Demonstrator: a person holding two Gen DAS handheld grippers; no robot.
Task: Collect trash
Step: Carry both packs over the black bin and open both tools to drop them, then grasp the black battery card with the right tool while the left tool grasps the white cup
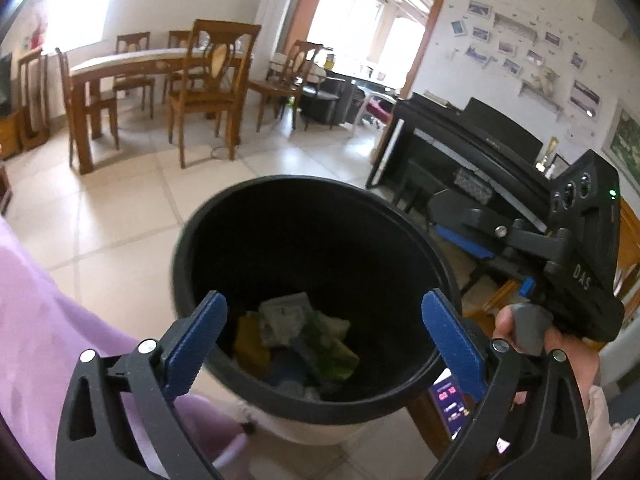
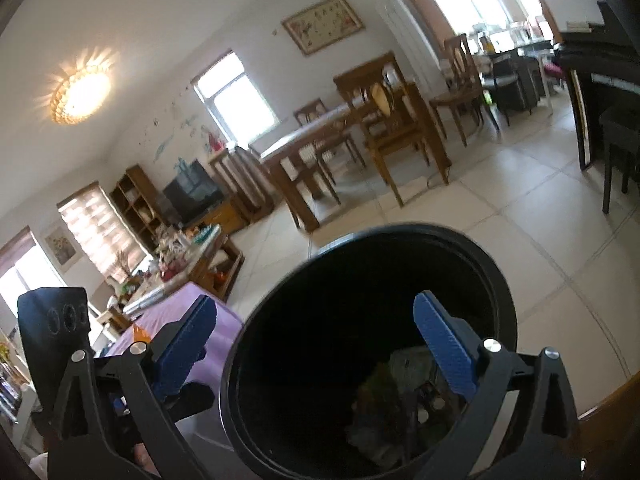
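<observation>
A black round trash bin [image 1: 224, 216] stands below both grippers; it also shows in the right wrist view [image 2: 496, 280]. Several pieces of trash [image 1: 296, 332] lie at its bottom: wrappers and packets, green, yellow and white, seen dimly in the right wrist view [image 2: 400, 392]. My left gripper [image 1: 324, 344] is open and empty over the bin's mouth. My right gripper [image 2: 316, 344] is open and empty, straddling the bin's near rim. The right gripper's body [image 1: 576, 248] shows at the right of the left wrist view.
A purple cloth [image 1: 36, 320] lies at the left of the bin. A wooden dining table [image 1: 132, 60] with chairs stands behind, a black piano [image 1: 472, 144] at the right. A phone [image 1: 450, 402] lies beside the bin. Tiled floor [image 2: 540, 208] surrounds it.
</observation>
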